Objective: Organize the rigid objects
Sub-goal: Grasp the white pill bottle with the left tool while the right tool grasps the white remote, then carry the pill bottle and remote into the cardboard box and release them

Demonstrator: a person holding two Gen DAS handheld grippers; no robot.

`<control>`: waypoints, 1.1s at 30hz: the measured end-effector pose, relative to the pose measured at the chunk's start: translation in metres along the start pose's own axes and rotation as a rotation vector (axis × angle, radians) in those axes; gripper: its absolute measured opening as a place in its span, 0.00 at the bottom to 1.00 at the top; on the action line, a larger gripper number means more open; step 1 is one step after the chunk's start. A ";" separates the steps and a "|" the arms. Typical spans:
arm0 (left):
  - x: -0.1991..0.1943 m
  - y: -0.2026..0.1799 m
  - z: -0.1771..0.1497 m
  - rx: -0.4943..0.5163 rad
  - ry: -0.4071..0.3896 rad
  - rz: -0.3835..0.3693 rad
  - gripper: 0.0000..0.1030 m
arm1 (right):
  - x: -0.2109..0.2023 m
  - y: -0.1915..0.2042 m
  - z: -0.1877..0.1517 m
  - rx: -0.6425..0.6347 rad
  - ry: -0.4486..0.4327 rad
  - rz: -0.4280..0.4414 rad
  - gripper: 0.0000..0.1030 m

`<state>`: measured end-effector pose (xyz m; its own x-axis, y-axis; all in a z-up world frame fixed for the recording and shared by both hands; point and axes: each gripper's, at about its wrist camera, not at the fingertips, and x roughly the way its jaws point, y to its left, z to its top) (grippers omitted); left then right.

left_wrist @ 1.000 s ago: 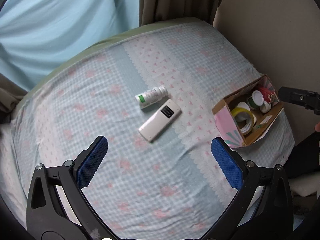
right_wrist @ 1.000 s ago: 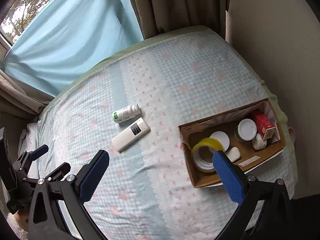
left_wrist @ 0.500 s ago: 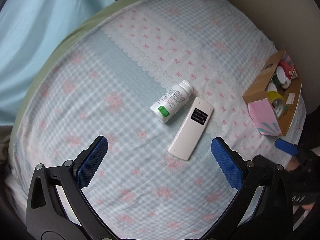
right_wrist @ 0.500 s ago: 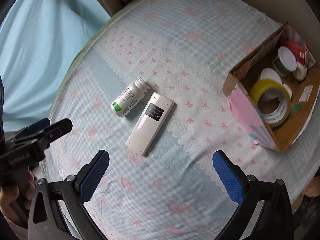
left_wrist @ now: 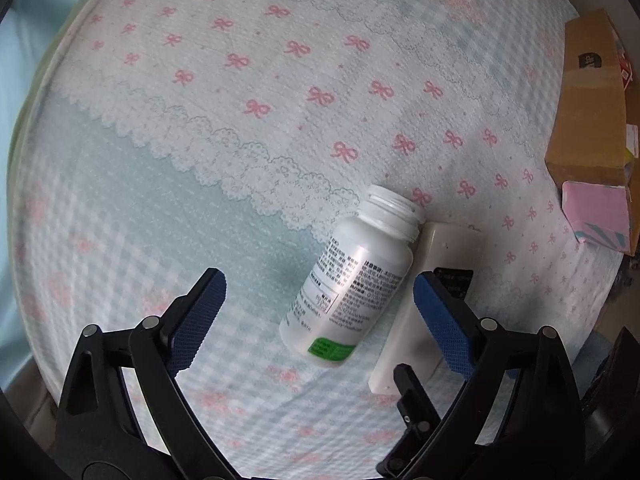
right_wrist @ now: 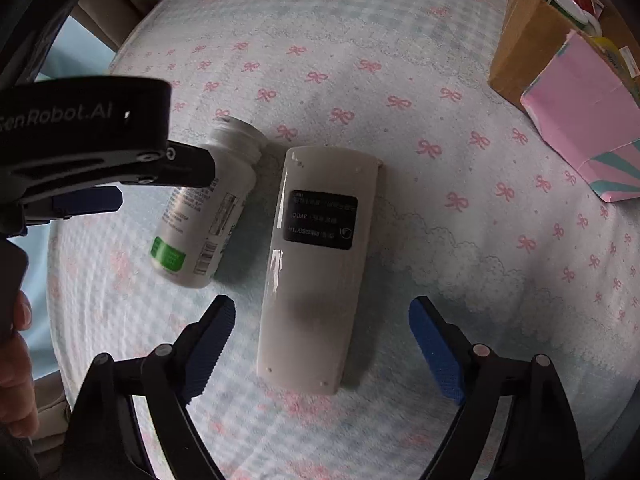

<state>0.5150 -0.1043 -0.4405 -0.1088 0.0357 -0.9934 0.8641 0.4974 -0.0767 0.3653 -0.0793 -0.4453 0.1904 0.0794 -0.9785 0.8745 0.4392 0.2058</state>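
Left hand-held gripper (left_wrist: 316,312) spread wide, empty, poised over the white bottle (left_wrist: 352,284); right hand-held gripper (right_wrist: 320,344) likewise released, straddling the remote (right_wrist: 316,264). Both lying side by side mid-bed (left_wrist: 200,100), touching or nearly so (cardboard box (right_wrist: 520,52) waiting at the right edge). Best lowered squarely, pads (left_wrist: 200,316) across the bottle's body, without nudging the remote.

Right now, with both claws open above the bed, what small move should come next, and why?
Probably lower the left claw and close it on the bottle. The bottle lies on its side between the open fingers, and the right claw is lined up over the remote.
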 end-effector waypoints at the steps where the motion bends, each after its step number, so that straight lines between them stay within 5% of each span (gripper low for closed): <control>1: 0.005 -0.002 0.001 0.014 0.007 0.006 0.92 | 0.008 0.003 0.003 0.013 0.014 -0.013 0.81; 4: 0.016 -0.003 0.003 0.024 0.013 -0.010 0.92 | 0.023 0.007 0.010 0.050 0.033 -0.034 0.73; 12: 0.027 0.009 -0.004 0.001 0.015 -0.085 0.91 | 0.035 0.000 0.020 0.132 0.023 -0.033 0.68; 15: 0.032 0.002 -0.013 0.030 0.026 -0.084 0.77 | 0.033 -0.003 0.018 0.113 0.021 -0.040 0.58; 20: 0.050 -0.028 -0.024 0.157 0.086 0.062 0.52 | 0.030 -0.011 0.018 0.092 0.027 -0.011 0.52; 24: 0.054 -0.043 -0.027 0.182 0.064 0.126 0.50 | 0.026 -0.020 0.018 0.078 0.033 0.017 0.52; 33: 0.033 -0.055 -0.042 0.121 -0.022 0.126 0.48 | 0.014 -0.054 0.028 0.057 0.061 0.102 0.52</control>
<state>0.4437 -0.0940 -0.4659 0.0138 0.0718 -0.9973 0.9233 0.3819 0.0403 0.3335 -0.1269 -0.4695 0.2538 0.1762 -0.9511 0.8762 0.3746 0.3032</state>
